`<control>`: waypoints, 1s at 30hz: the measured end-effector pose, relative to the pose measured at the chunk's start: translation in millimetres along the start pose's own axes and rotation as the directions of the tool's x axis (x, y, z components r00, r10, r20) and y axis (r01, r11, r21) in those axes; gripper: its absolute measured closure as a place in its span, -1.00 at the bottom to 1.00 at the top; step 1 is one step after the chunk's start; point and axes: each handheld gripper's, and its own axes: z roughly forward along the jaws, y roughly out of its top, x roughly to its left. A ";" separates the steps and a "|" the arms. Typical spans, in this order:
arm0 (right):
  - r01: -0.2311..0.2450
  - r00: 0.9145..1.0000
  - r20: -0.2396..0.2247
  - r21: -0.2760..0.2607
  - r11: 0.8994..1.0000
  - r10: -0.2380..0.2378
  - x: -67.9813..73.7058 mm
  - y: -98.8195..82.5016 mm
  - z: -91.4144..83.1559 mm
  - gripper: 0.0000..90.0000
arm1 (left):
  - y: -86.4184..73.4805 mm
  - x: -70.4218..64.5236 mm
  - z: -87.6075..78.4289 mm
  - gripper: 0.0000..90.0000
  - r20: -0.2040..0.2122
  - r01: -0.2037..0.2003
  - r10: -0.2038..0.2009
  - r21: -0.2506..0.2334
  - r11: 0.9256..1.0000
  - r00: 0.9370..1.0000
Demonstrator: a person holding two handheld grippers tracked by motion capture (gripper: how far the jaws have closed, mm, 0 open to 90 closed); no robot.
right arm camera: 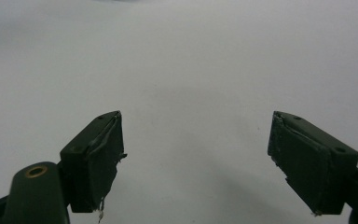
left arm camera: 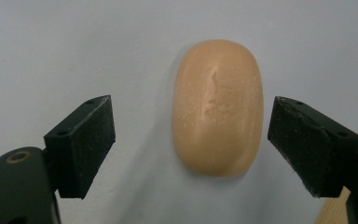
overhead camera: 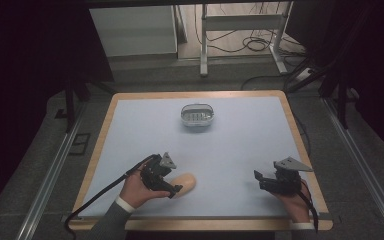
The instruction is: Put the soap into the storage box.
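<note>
Left claw (left arm camera: 191, 144) spread wide around the soap (left arm camera: 217, 107) near the table's front edge (overhead camera: 200, 224); right claw (right arm camera: 196, 163) released over bare mat

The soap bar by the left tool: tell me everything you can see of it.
The soap bar is a peach-tan rounded oval, matte, faintly speckled, with a shallow embossed mark on top. It lies flat on the pale table surface near the front edge, whole and unwrapped. The left tool stands open astride it, both jaws clear of its sides.
</note>
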 end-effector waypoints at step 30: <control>0.007 1.000 0.003 0.013 1.000 -0.007 1.0 -1.2 2.8 -0.60 | 9.7 -9.2 35.1 -0.50 0.056 -0.026 0.021 0.092 0.995 0.998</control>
